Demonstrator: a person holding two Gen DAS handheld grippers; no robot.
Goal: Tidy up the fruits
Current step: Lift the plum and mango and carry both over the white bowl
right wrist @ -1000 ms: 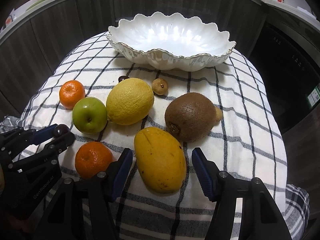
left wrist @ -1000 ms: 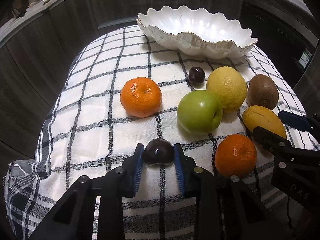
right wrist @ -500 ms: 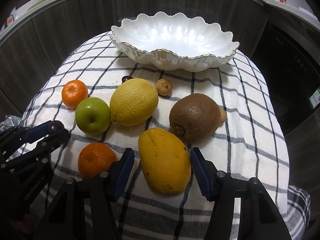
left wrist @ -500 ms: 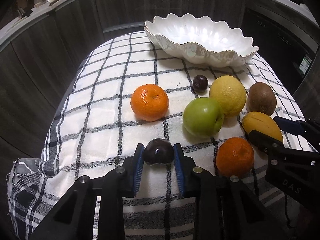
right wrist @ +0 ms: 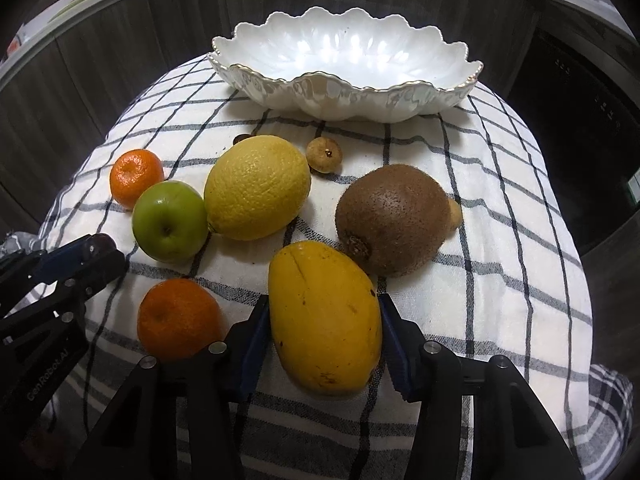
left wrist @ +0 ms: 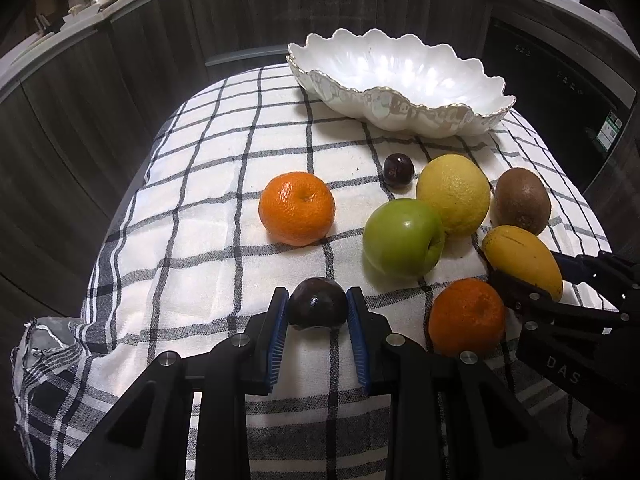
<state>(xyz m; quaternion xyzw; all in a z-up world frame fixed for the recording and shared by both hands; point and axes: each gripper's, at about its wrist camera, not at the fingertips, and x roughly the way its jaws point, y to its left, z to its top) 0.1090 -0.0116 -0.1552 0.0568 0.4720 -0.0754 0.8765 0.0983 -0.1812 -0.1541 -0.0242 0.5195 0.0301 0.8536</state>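
While both grippers are working low over the checked cloth, the fruits are lying in front of the bowl.
Left gripper: fingers are clamping a dark plum from both sides, narrow gap, blue pads pressing on it; the plum is sitting just over the cloth at the near edge of the worktop.
Right gripper: fingers have just been closing around the yellow mango; both blue pads are meeting its sides, so it is gripping the mango, which is lying on the cloth.
Bowl: white, scalloped, gold rim, sitting at the far end of the cloth, holding no fruit.
Green apple: touching the lemon on its right.
Kiwi: sitting just beyond the mango, close to touching it.
Mandarins: 2, one standing apart on the left, one just beside the right gripper's left finger.
Small dark fruit: second plum-like one, lying beyond the apple, near the lemon.
Small brown fruit: round, lying between lemon and bowl.
Background: dark wood cabinets are curving around the worktop.
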